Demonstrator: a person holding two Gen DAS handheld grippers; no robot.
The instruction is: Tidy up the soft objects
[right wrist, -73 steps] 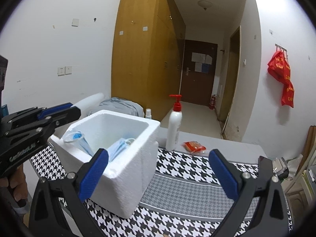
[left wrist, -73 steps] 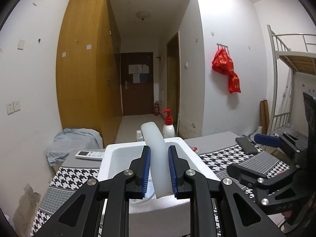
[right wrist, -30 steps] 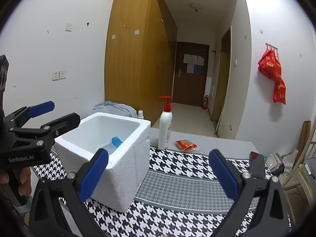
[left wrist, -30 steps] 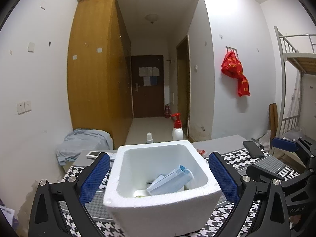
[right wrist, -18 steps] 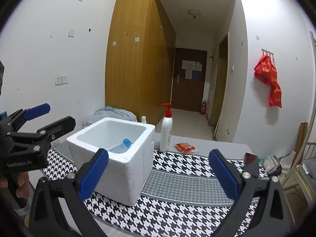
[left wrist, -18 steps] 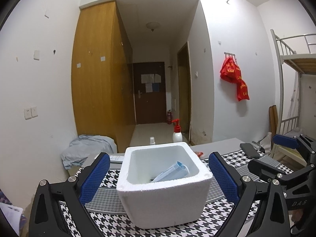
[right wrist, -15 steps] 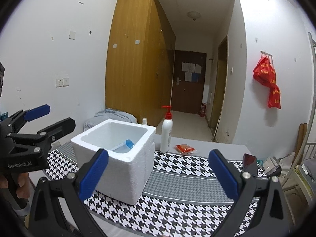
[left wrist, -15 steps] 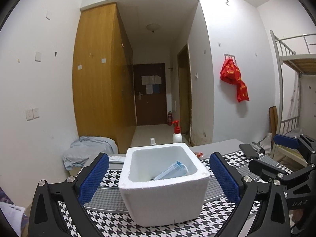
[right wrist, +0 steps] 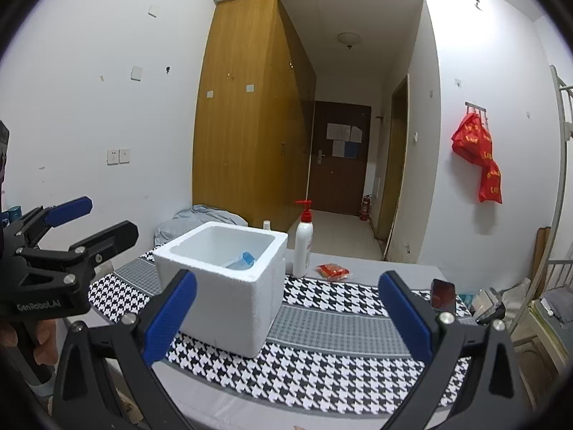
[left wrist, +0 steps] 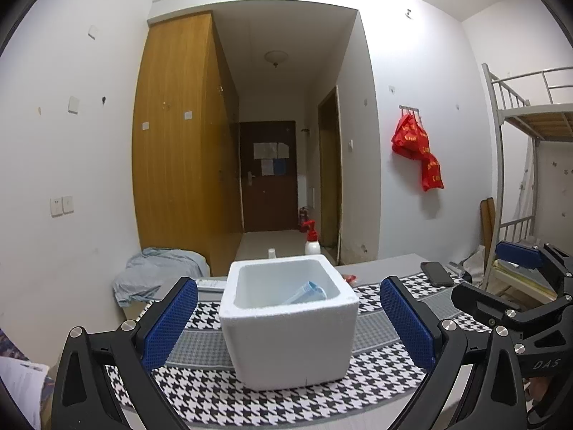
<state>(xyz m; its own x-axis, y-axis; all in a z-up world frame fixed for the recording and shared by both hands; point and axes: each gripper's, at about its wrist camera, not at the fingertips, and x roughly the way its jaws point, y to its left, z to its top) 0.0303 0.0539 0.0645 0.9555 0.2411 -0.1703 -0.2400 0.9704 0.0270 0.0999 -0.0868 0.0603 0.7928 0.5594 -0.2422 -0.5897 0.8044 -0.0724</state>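
Above table, both grippers [left wrist: 288, 317] [right wrist: 286, 315] agape.

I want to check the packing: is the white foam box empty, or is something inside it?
Not empty. In the foam box a light blue soft item leans against the inner wall; its blue end shows below the rim.

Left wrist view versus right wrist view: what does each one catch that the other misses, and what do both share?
Only the left wrist view shows the bunk bed and the right gripper from outside. Only the right wrist view shows a hand holding the left gripper and the pump bottle whole. Both show the foam box, the blue item inside it, the houndstooth cloth, the phone, and open jaws.
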